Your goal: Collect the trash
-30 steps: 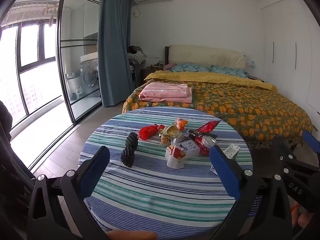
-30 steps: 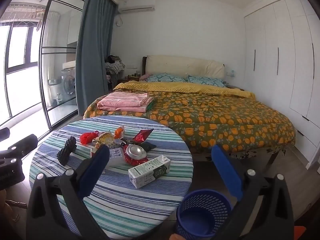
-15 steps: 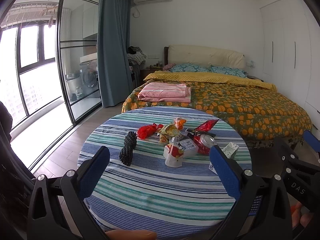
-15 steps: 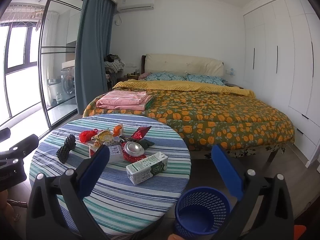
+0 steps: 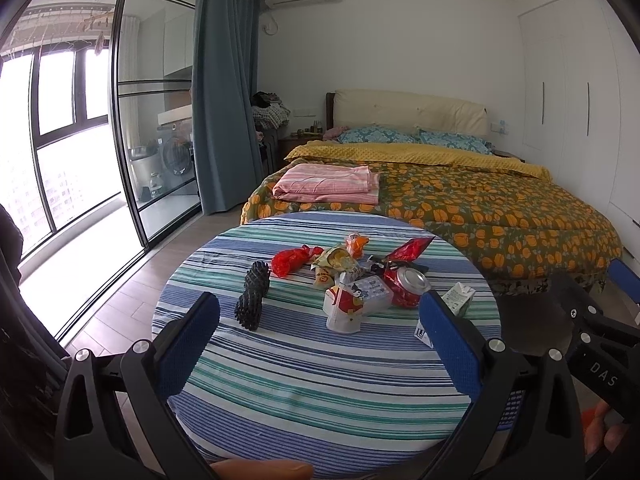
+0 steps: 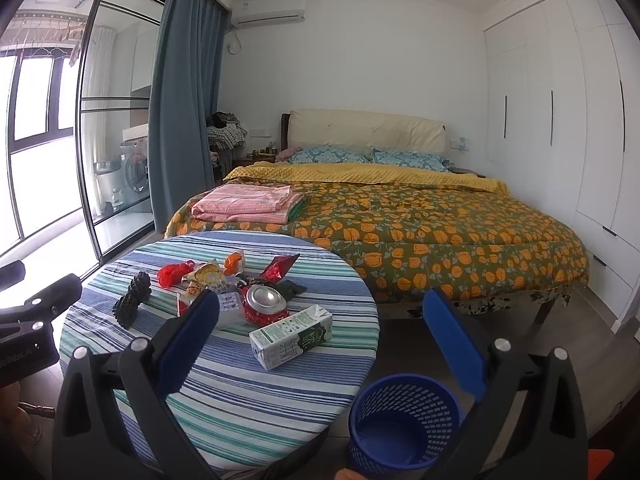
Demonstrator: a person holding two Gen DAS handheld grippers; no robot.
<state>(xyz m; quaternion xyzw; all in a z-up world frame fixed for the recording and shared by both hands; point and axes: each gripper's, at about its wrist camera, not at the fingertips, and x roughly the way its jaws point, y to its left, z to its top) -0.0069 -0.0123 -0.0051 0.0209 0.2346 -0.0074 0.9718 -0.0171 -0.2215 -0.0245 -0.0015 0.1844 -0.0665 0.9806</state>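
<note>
I see both grippers, left (image 5: 319,338) and right (image 6: 320,336), jaws wide, empty. Counter (image 6: 224,396): one milk carton (image 6: 291,336), one crushed can (image 6: 266,303); one blue basket (image 6: 402,420) below.

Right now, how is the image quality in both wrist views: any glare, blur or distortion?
Left wrist view: the window is blown out white, strong fisheye bends the door frame, but the trash on the table stays sharp. Right wrist view: same barrel distortion and dark corners, the window overexposed, the carton and bin evenly lit.
</note>
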